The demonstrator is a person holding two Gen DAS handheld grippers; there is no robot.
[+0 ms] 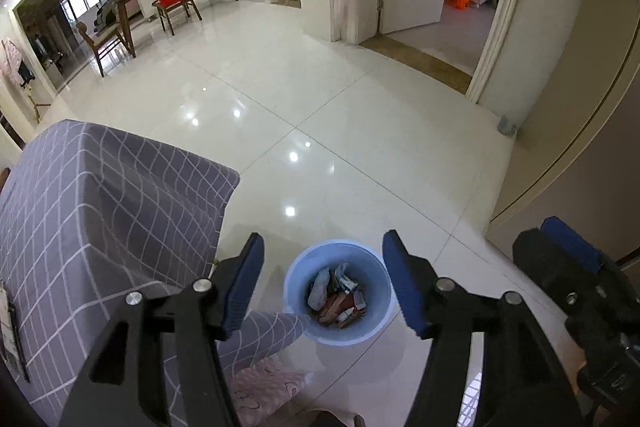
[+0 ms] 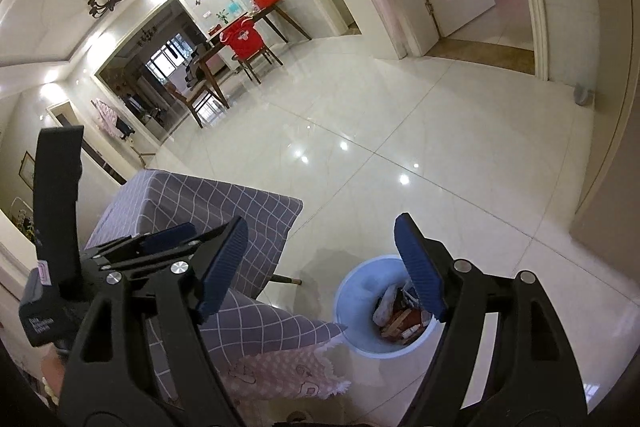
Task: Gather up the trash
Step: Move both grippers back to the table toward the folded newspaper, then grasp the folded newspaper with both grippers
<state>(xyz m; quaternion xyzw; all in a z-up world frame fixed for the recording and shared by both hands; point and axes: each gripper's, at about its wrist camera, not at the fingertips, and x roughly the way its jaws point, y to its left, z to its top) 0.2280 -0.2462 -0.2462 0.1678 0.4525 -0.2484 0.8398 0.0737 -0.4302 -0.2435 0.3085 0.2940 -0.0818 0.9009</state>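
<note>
- Left claw point(image 1: 323, 281): jaws spread wide, nothing between the blue pads point(image 1: 244, 283). It hangs above the floor, looking almost straight down into the bin.
- Right claw point(image 2: 320, 267): jaws likewise spread wide, and I see nothing gripped. In its own view the right-hand pad overlaps the bin's rim; I cannot tell whether it touches or merely stands in front.
- Blue bin point(image 1: 297, 301): upright on the white tiled floor point(image 1: 360, 147), just beside the corner of the grey checked cover point(image 1: 100, 211). A pink patterned cloth point(image 2: 280, 371) lies at the foot of that cover, near the bin.
- Trash point(image 1: 336, 297): a heap of wrappers and paper scraps, red, grey and white, lies in the bottom of the bin. No loose piece shows on the floor in either view.
- Judgement of step: both claws being empty over the bin, I take this as the point just after a drop, or before going for the next piece. The task looks far along, though items may lie out of view.
- Advice: I should lift both claws straight up, clear of the rim, before turning away, so a pad does not tip the light bin.
- Risk: the cover's corner and the pink cloth sit close; a low sweep could snag them.
</note>
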